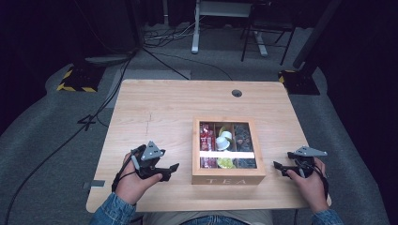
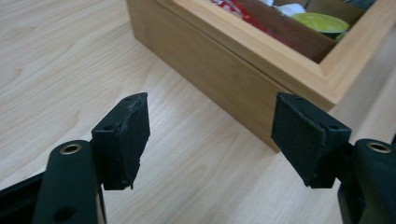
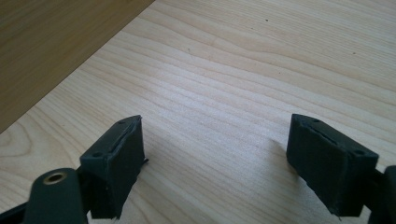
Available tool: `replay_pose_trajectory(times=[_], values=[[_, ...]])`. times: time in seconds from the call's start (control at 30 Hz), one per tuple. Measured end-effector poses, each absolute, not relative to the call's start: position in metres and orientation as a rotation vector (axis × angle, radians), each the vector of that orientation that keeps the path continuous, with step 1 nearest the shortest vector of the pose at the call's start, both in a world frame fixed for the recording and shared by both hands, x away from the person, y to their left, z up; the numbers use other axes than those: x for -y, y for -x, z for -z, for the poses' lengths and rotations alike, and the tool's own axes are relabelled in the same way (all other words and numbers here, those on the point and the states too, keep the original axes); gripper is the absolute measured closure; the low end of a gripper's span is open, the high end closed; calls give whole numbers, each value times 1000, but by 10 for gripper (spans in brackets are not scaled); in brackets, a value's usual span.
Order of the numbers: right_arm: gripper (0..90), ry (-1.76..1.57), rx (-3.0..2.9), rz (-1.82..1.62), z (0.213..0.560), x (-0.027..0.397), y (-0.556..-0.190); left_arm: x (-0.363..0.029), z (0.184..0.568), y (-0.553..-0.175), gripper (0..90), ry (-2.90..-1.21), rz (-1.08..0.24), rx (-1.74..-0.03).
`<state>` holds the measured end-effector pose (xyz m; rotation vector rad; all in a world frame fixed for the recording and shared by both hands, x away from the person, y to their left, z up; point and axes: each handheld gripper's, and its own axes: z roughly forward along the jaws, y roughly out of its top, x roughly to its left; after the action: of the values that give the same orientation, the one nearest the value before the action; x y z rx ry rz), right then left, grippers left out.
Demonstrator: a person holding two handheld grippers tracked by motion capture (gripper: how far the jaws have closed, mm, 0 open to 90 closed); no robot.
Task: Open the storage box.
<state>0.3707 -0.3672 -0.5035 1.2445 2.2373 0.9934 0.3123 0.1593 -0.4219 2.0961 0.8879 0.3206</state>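
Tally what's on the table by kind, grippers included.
Grippers: 2, left gripper and right gripper, both open
Wooden tea box: 1
Table: 1
Total: 4

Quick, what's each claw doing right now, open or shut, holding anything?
Left claw: open, holding nothing, next to the tea box.
Right claw: open, holding nothing, over the table.

Both arms wore blue denim sleeves (image 1: 110, 211). The left gripper (image 1: 172, 169) and the right gripper (image 1: 278, 168) were black, with grey three-cornered plates (image 1: 152, 151) on top and brass screw holes (image 2: 71, 149).
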Motion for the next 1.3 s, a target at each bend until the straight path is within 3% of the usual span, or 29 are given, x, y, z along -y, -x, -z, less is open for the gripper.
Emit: replay_pose_trajectory(times=[0.4, 0.97, 1.17, 1.3], values=[[191, -1243, -2238, -994, 503, 367, -371, -125, 427, -295, 285, -2115, -213, -774], [191, -1244, -2238, -992, 503, 367, -370, -100, 453, -292, 260, -2086, -216, -806], [191, -1243, -2237, -992, 503, 367, -370, -98, 460, -293, 307, -2093, -243, -814], [192, -1244, -2238, -992, 503, 367, -370, -98, 462, -294, 410, -2098, -249, -793]])
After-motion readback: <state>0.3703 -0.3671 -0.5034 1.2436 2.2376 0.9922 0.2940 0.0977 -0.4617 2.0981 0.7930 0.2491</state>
